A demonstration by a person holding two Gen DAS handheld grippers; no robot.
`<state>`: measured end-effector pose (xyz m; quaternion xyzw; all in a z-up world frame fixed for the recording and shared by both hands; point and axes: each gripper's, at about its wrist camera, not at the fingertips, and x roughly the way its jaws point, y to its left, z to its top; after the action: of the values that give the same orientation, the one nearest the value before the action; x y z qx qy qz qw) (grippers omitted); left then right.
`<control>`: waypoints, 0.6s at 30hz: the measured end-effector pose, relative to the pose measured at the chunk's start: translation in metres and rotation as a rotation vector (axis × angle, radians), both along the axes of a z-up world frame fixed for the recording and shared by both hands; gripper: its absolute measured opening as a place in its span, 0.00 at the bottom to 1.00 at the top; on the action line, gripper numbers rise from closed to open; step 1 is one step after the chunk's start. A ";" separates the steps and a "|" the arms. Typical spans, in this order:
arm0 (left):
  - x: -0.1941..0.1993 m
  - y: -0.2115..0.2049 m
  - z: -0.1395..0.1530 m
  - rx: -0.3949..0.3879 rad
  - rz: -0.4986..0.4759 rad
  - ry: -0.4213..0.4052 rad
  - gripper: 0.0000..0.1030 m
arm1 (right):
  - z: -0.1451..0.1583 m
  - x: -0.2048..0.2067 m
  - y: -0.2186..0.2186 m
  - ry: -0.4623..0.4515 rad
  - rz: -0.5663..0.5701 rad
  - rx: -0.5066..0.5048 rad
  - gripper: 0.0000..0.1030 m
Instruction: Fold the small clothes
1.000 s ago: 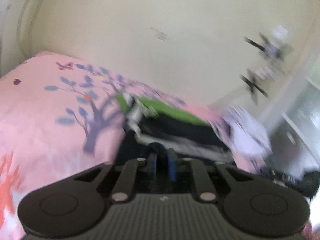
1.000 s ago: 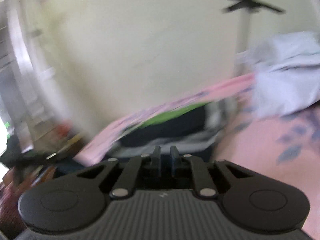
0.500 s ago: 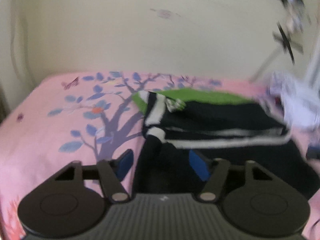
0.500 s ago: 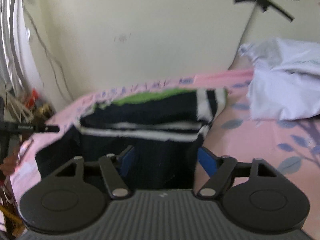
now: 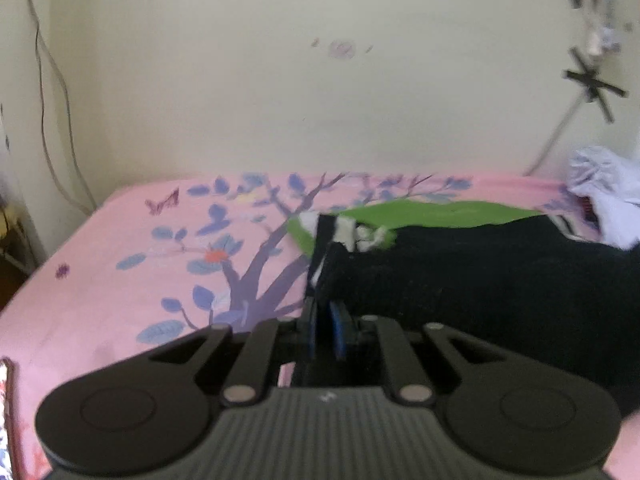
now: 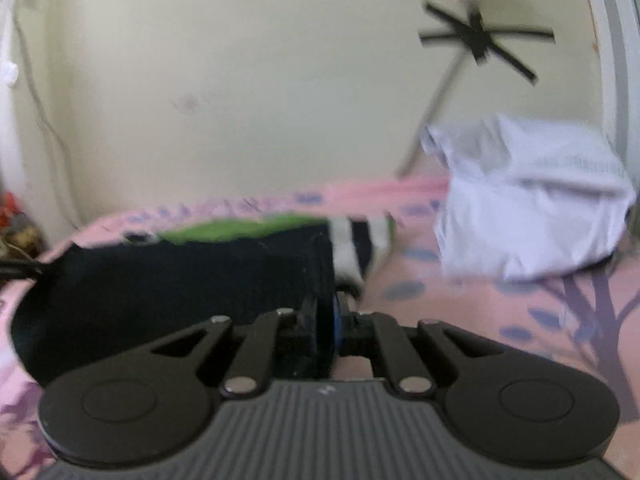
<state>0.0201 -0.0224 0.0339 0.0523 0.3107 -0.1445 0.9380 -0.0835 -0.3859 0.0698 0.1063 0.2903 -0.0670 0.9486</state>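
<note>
Jaws of both grippers just closed, pinching dark garment (image 5: 480, 276) edge.

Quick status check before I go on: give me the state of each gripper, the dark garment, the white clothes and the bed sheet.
left gripper: shut on the dark garment's near left corner.
right gripper: shut on the dark garment's near right corner.
dark garment: partly folded on the sheet, green layer and striped cuffs showing at the far edge.
white clothes: crumpled heap on the sheet, apart from the garment.
pink bed sheet: spread flat under everything.
</note>
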 end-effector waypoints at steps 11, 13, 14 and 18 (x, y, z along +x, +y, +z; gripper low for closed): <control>0.035 0.002 0.050 0.032 0.003 -0.073 0.37 | 0.057 0.041 -0.046 -0.049 0.042 0.025 0.47; 0.054 -0.019 0.064 0.020 -0.046 -0.077 0.42 | 0.065 0.078 -0.060 -0.021 0.098 0.119 0.48; 0.067 -0.035 0.067 0.018 -0.082 -0.068 0.47 | 0.065 0.102 -0.065 -0.004 0.132 0.163 0.49; 0.131 -0.097 0.051 0.049 -0.158 0.041 0.50 | 0.048 0.186 -0.066 0.112 0.190 0.235 0.50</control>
<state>0.1512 -0.1197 0.0845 0.0969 0.3280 -0.2116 0.9156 0.1022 -0.4522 0.1175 0.1850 0.3572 0.0518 0.9140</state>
